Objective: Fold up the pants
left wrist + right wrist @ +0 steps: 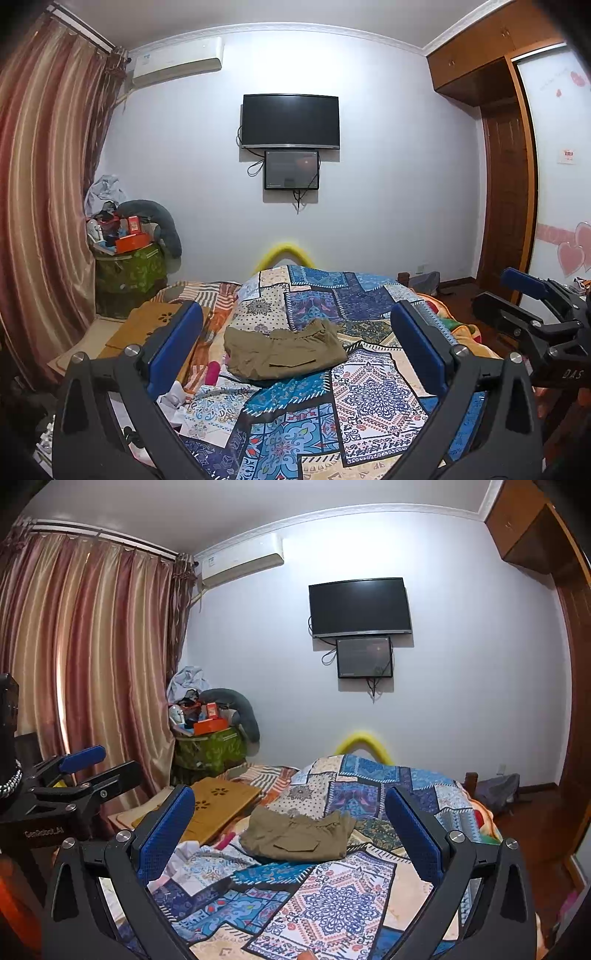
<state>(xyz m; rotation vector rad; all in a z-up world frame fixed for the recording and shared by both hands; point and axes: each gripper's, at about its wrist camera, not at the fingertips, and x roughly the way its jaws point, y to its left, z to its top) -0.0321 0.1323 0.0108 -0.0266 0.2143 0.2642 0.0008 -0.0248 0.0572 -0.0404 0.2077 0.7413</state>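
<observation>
Olive-khaki pants (284,352) lie folded in a compact bundle on the patterned blue patchwork quilt (362,398) of the bed; they also show in the right wrist view (301,836). My left gripper (295,343) is open and empty, held above the quilt, well short of the pants. My right gripper (291,827) is open and empty too, at a similar distance. The right gripper shows at the right edge of the left wrist view (532,295), and the left gripper at the left edge of the right wrist view (92,764).
A wooden lap desk (218,803) lies on the bed left of the pants. A pink item (211,373) and white cloth (173,400) lie near it. A cluttered green bin (127,269) stands by the curtains (48,192). A TV (290,122) hangs on the far wall.
</observation>
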